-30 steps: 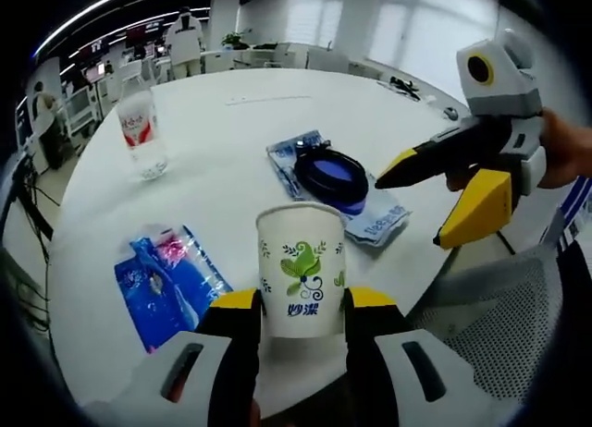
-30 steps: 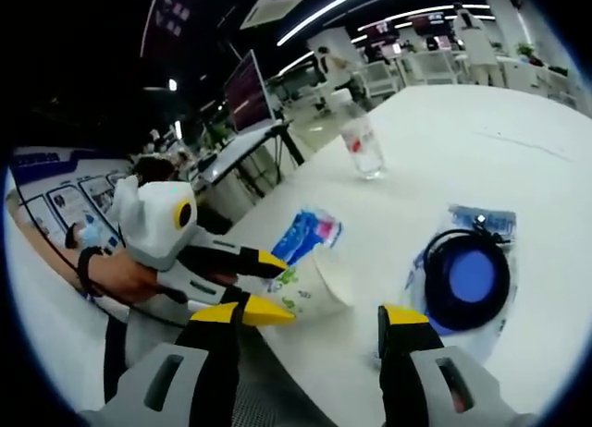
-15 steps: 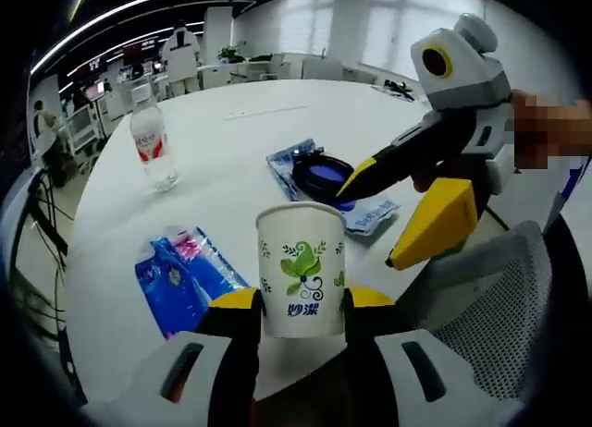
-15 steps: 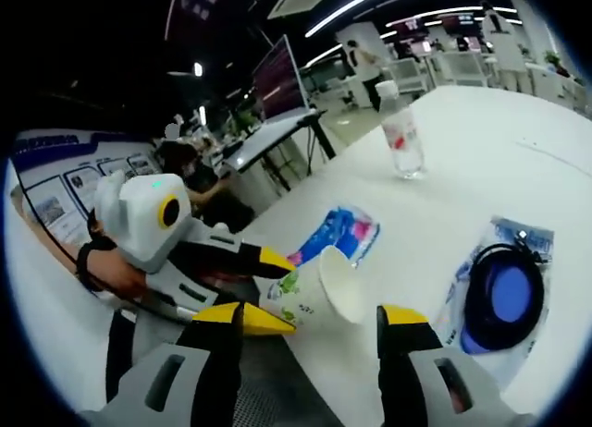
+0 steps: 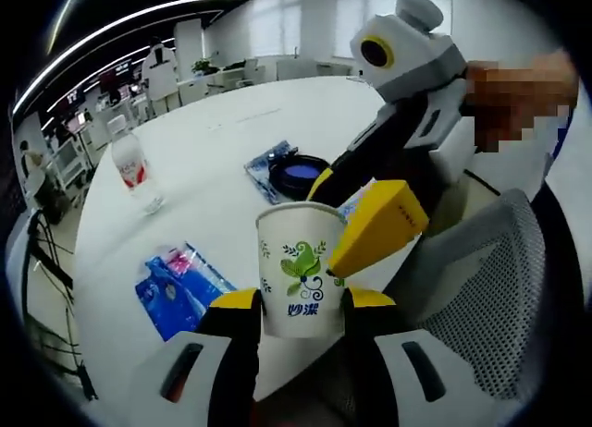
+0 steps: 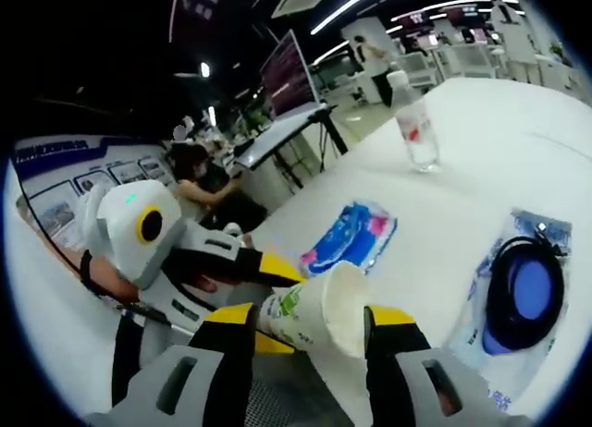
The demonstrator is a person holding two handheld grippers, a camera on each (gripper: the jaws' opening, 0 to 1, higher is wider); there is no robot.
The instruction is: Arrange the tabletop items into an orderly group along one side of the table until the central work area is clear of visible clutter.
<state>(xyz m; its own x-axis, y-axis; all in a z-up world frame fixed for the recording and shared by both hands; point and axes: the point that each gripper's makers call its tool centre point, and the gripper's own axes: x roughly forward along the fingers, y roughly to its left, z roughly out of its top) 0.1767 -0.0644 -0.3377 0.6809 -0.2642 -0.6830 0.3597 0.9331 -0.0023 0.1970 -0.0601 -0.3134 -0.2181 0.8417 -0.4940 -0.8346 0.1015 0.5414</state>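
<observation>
— Cup (image 5: 301,270) is clamped low between the left gripper (image 5: 301,302) jaws, off the table edge. The right gripper (image 6: 305,318) is spread around its rim, not closed.

— Light, thin paper is judged easily crushed; the stiffer rim is favoured. Beyond, a blue packet (image 5: 176,284), a bowl (image 5: 298,176) and a bottle (image 5: 132,171) are left on the table (image 5: 222,140).

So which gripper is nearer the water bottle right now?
Cannot tell. The left gripper holds the paper cup and the right gripper brackets its rim; both are across the table from the water bottle.
</observation>
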